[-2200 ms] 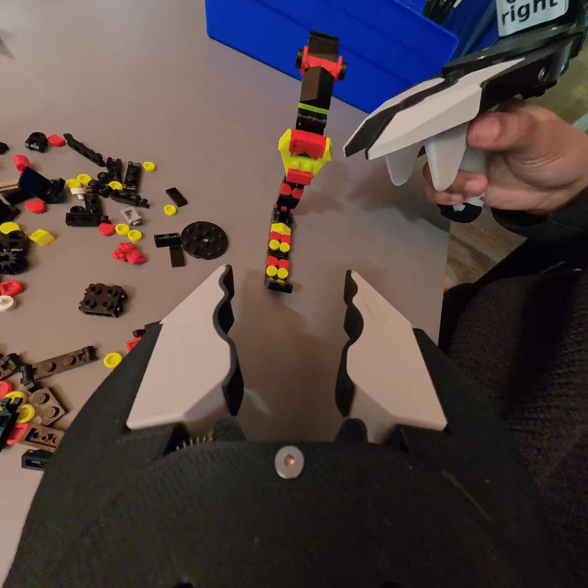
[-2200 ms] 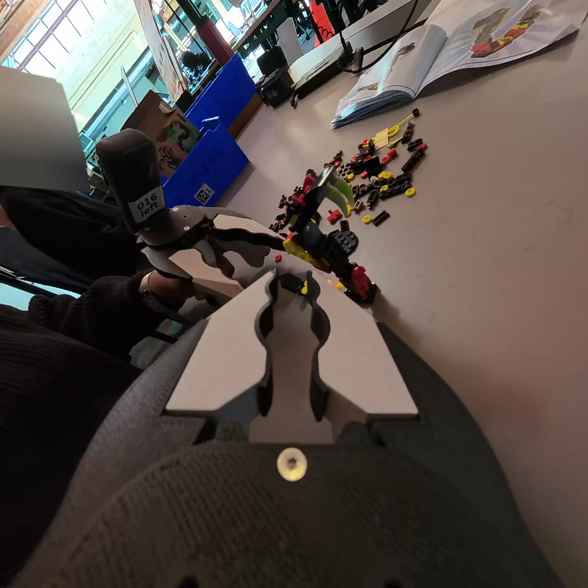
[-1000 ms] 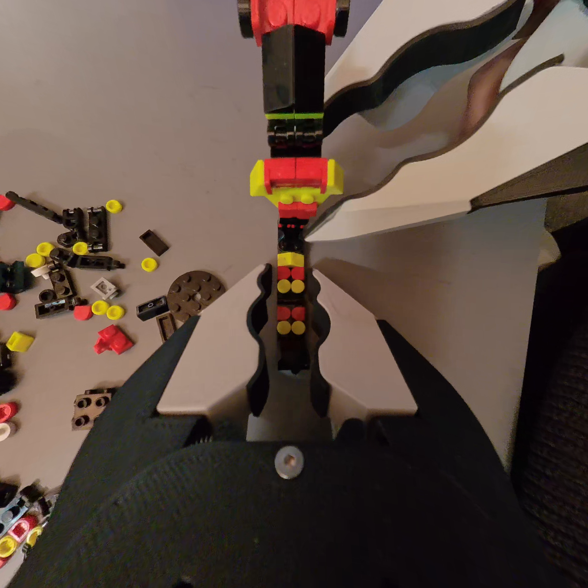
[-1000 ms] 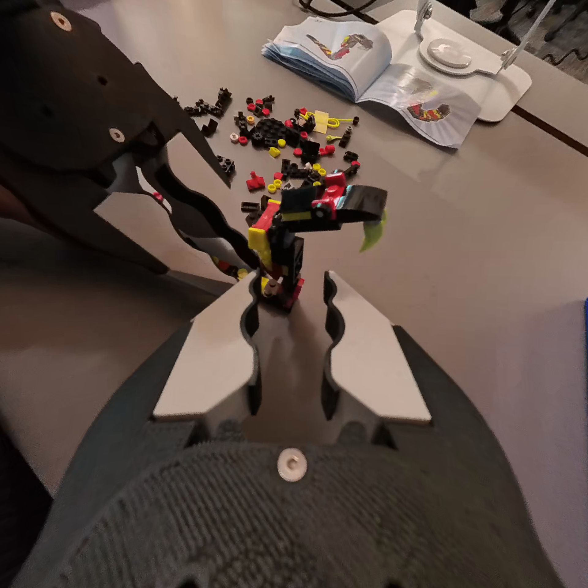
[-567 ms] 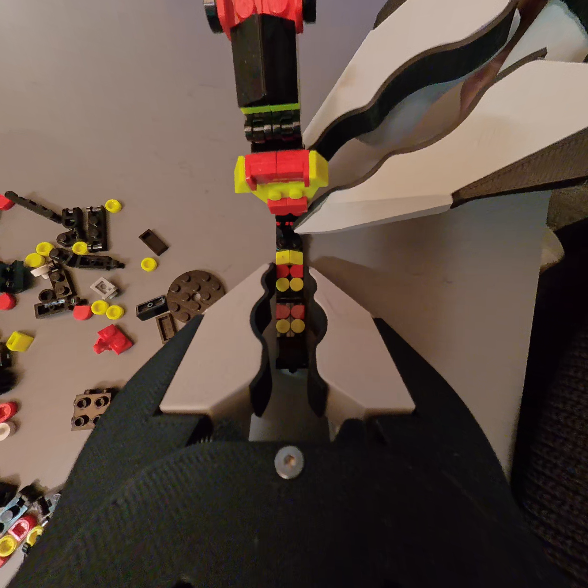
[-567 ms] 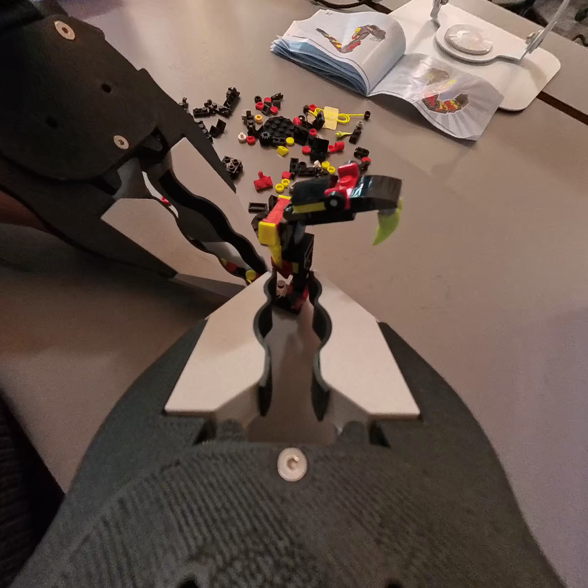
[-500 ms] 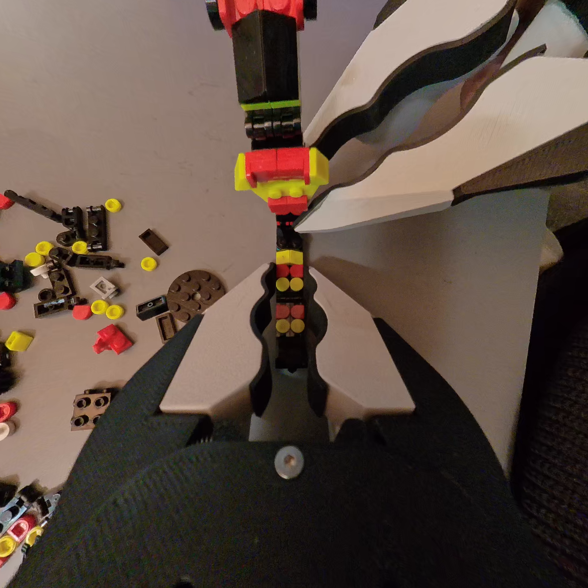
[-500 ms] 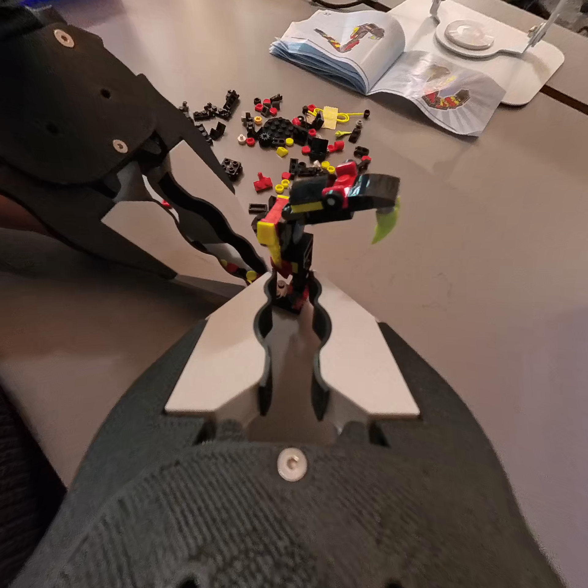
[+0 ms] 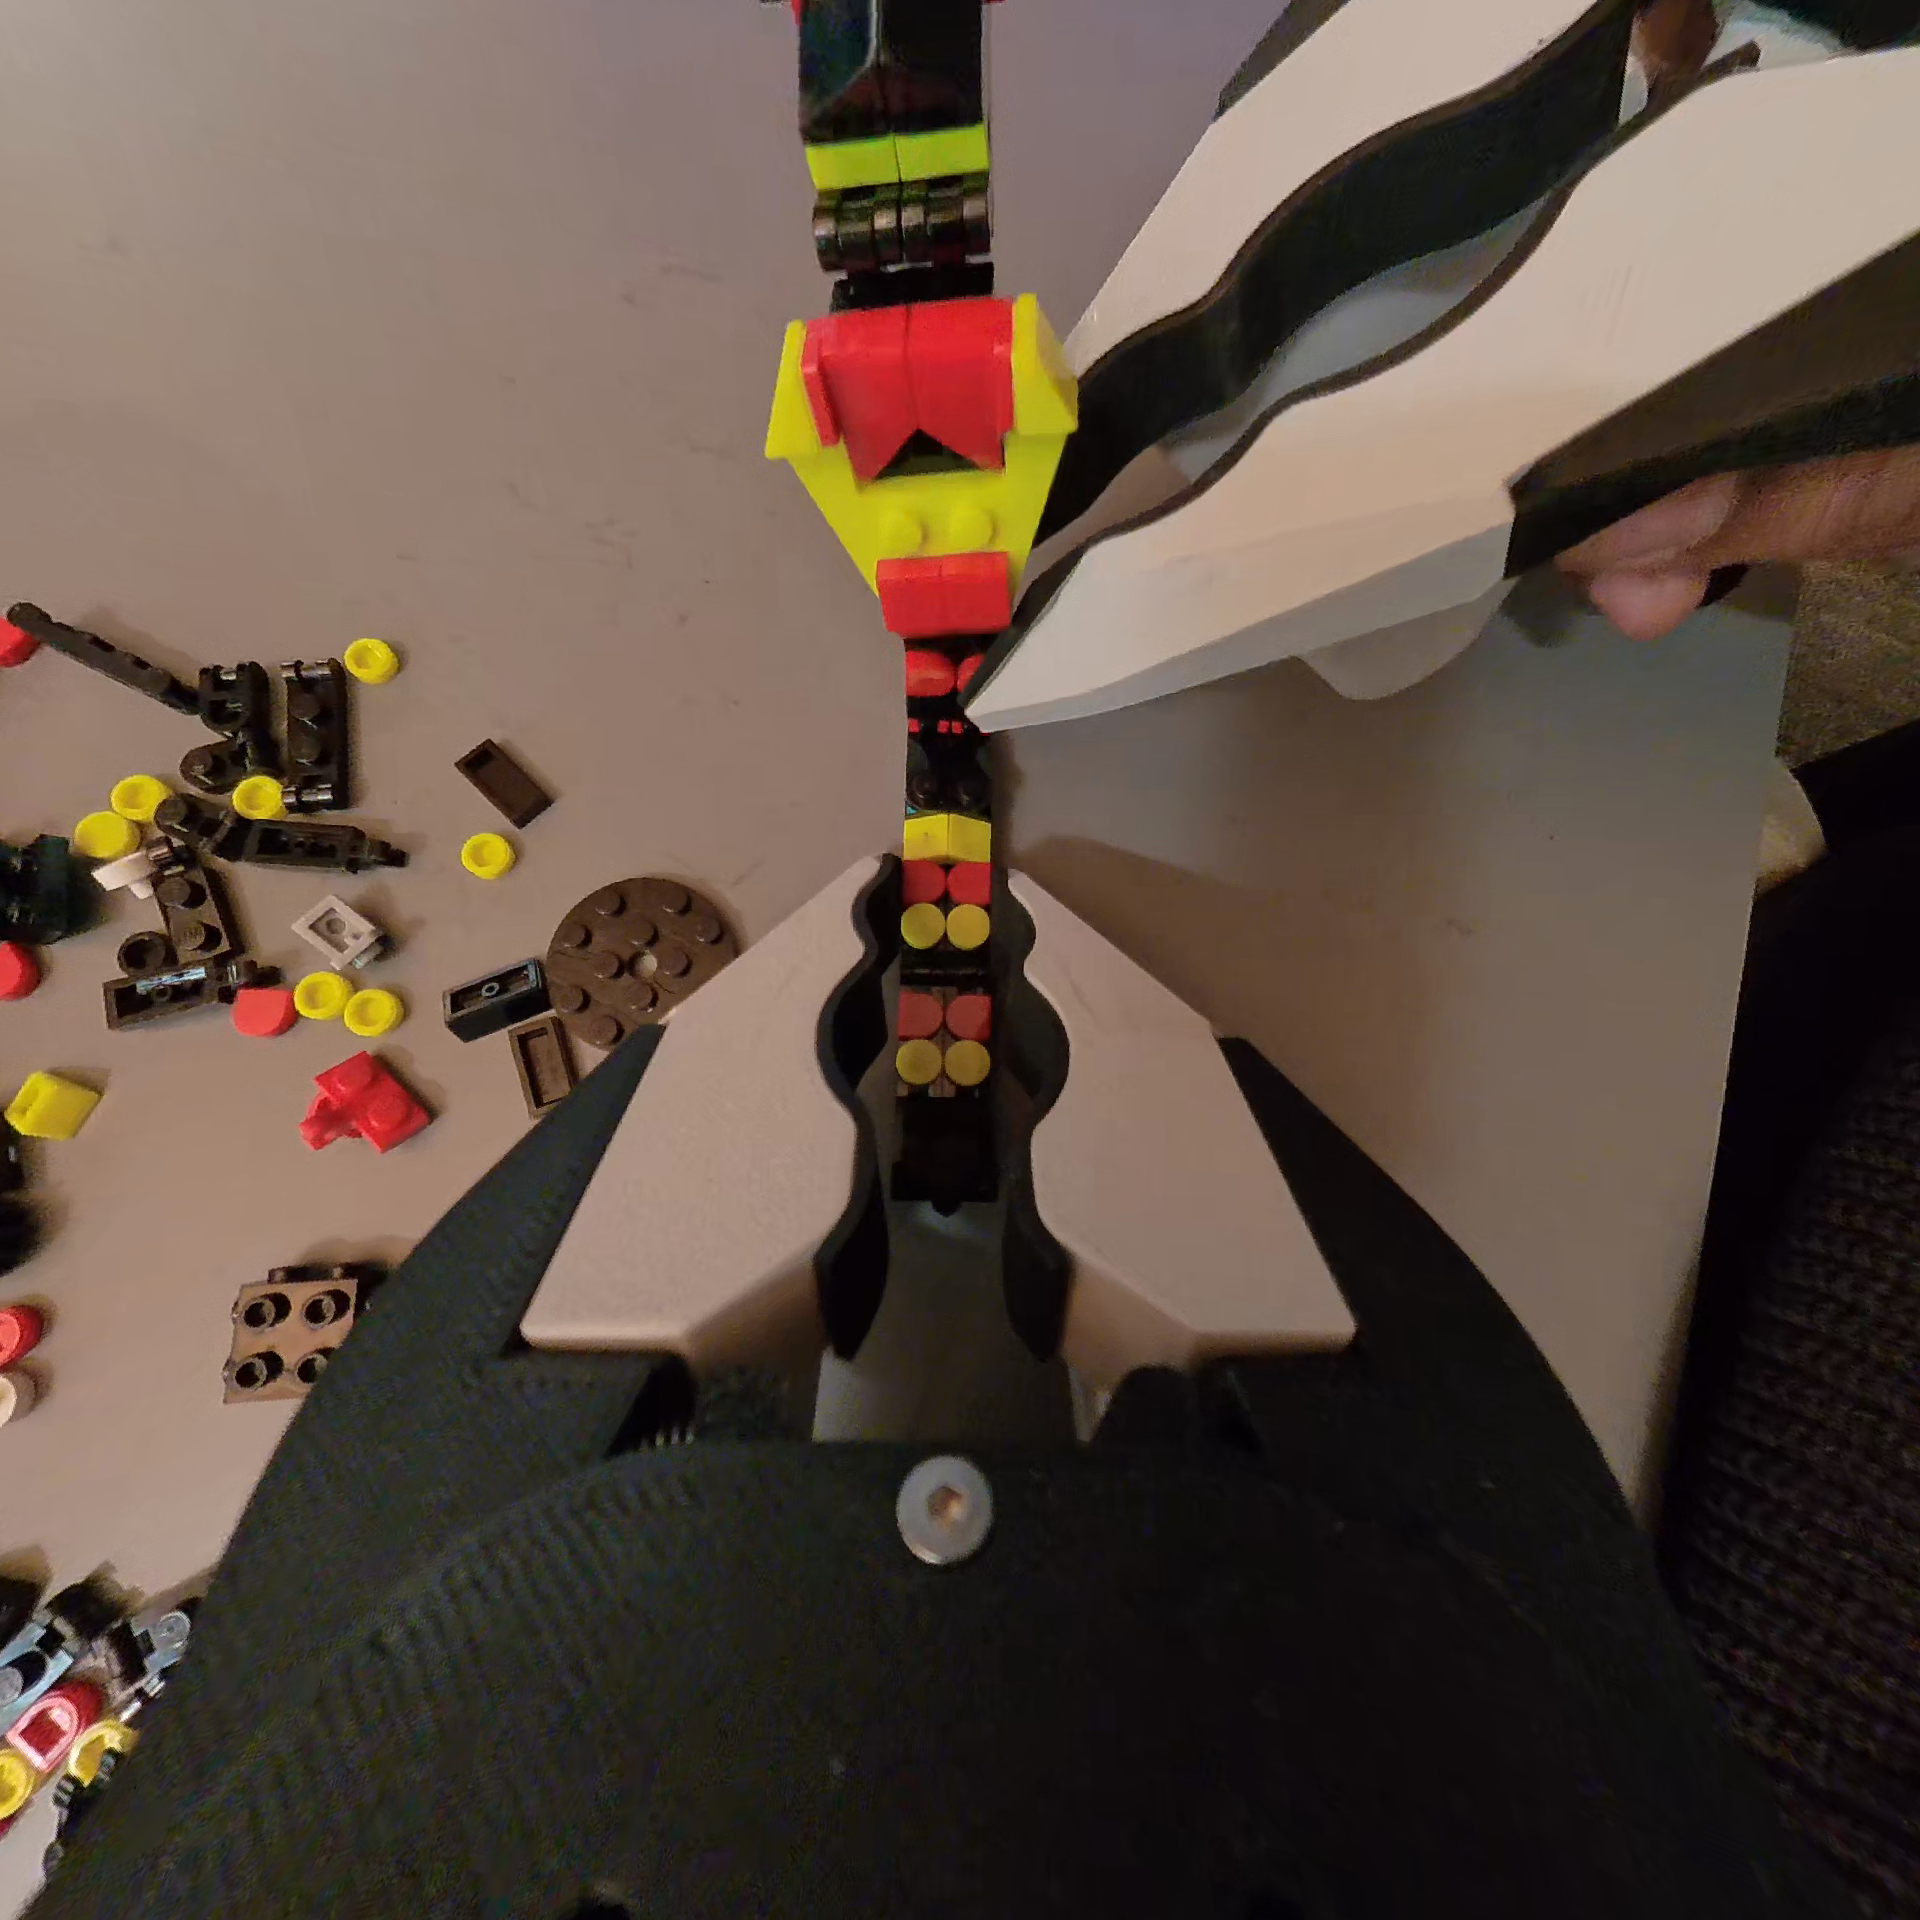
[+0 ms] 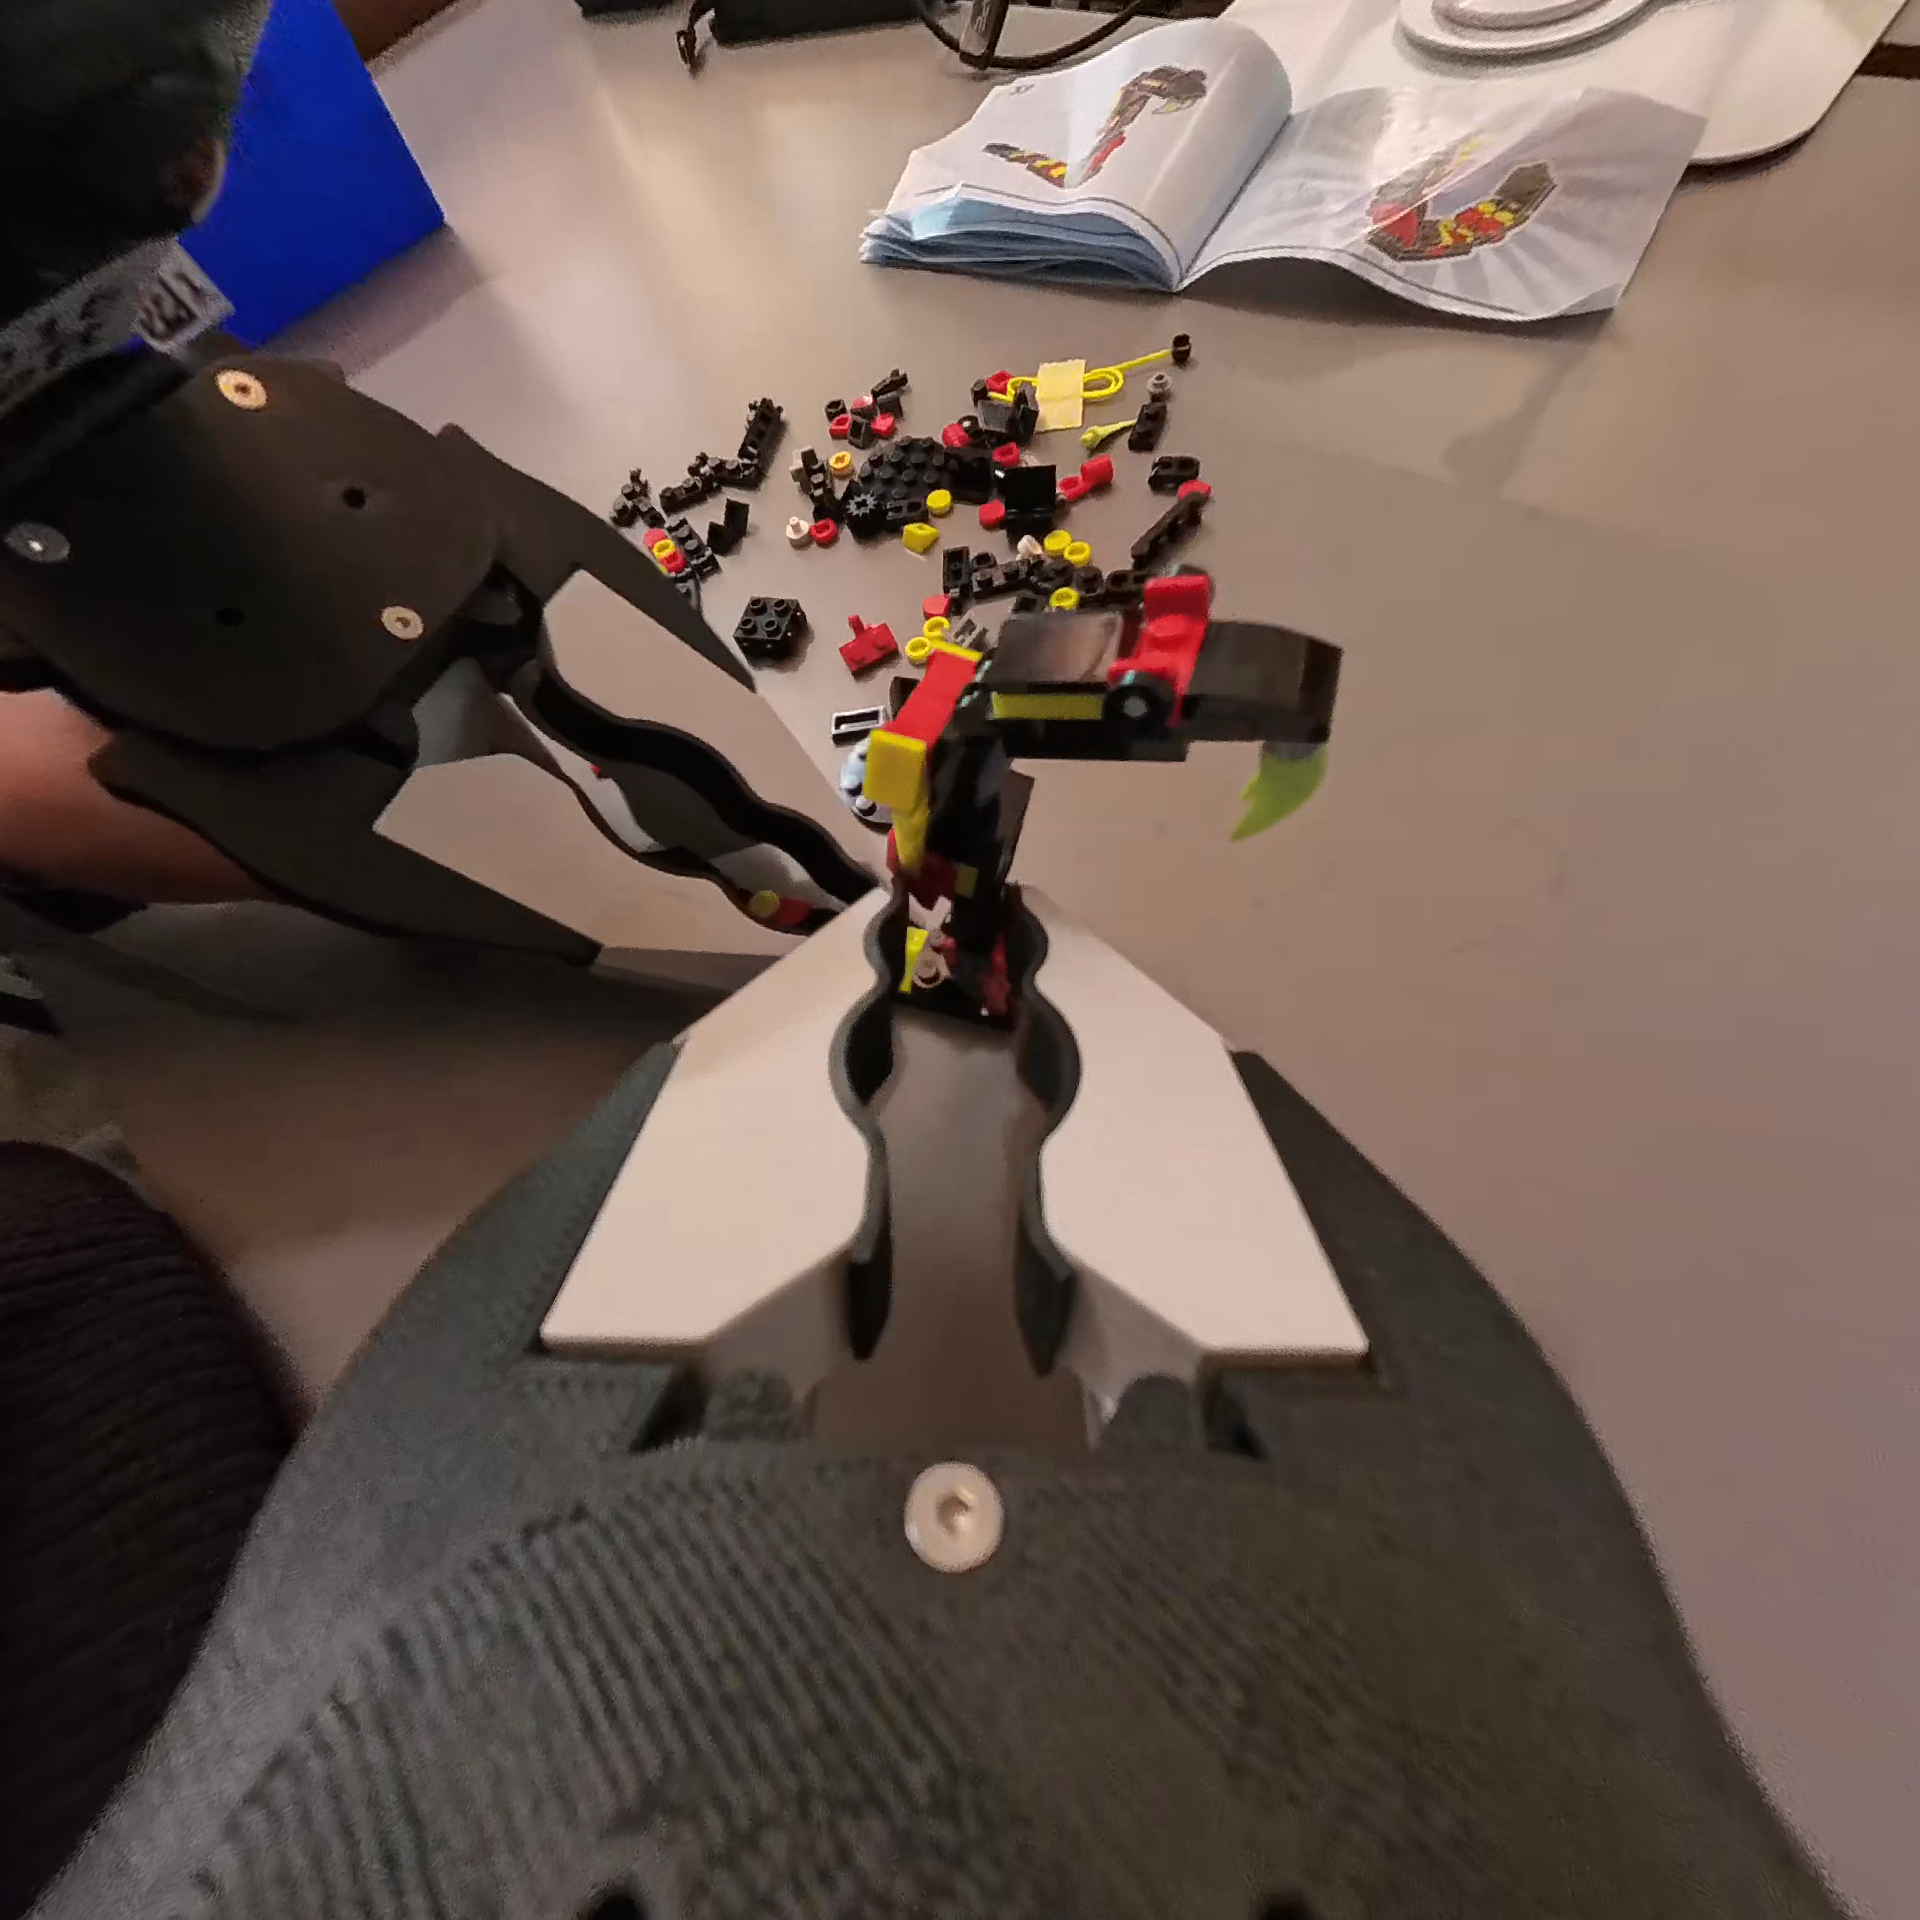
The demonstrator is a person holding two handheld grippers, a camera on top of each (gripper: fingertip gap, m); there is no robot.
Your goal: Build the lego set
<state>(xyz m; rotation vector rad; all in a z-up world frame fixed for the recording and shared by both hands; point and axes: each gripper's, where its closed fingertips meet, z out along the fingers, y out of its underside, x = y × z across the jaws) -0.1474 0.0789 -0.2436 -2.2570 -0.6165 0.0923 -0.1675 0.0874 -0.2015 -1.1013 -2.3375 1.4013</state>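
You won't find any writing you can read here. The open paper instruction booklet at the grey table's far edge shows only printed pictures, and the small white label on the left gripper's black handle is blurred.

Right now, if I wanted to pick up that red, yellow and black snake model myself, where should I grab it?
Take the lego model by its narrow, straight tail, coming in from the tail end along its length, as the left gripper does: its two long sides are flat and parallel. The wide yellow hood and the hinged head with its green fang look likely to swivel.
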